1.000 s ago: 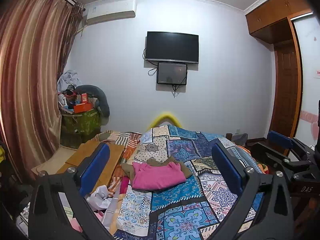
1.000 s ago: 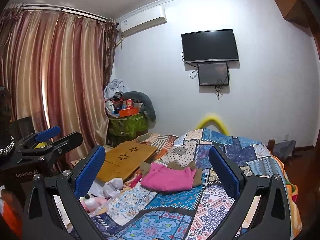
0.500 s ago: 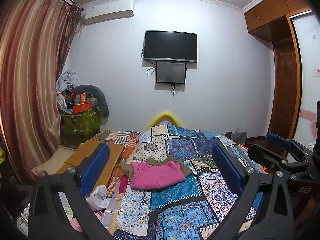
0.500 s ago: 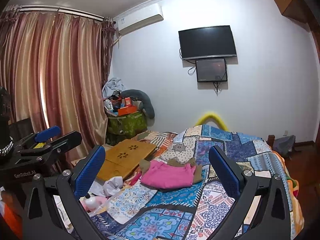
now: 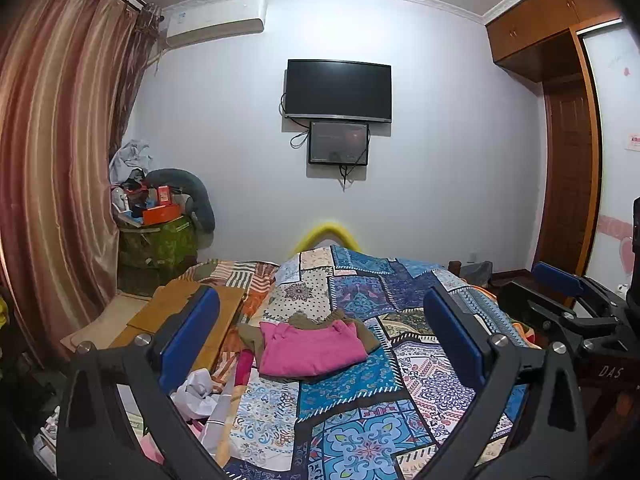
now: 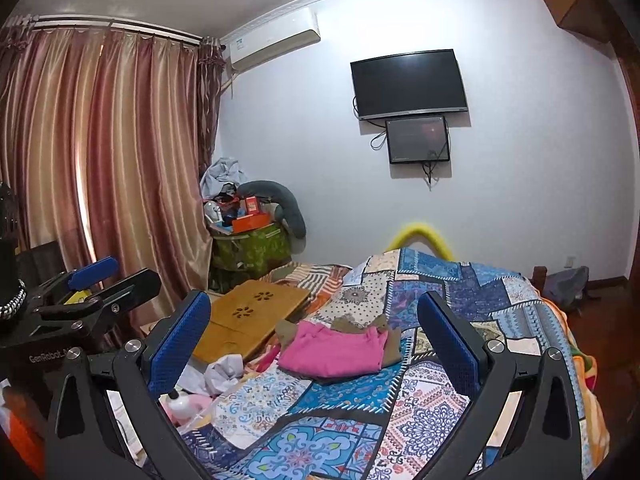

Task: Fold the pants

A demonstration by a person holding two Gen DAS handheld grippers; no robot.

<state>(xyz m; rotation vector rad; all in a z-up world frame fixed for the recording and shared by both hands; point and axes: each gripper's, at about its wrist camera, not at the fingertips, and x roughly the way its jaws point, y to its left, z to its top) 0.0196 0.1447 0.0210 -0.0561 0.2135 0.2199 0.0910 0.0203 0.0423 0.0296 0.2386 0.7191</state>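
Folded pink pants lie on an olive-brown garment in the middle of the patchwork bedspread; they also show in the right wrist view. My left gripper is open and empty, held above the near part of the bed, well short of the clothes. My right gripper is also open and empty, at a similar distance. Each gripper shows at the other view's edge: the right gripper and the left gripper.
A wooden lap table lies left of the clothes. Crumpled white paper and a pink bottle sit at the bed's left edge. A cluttered green box stands by the curtain. A TV hangs on the far wall.
Both views have shifted slightly; the scene sits a little lower in the right wrist view. The clothes have not moved and both grippers stay open.
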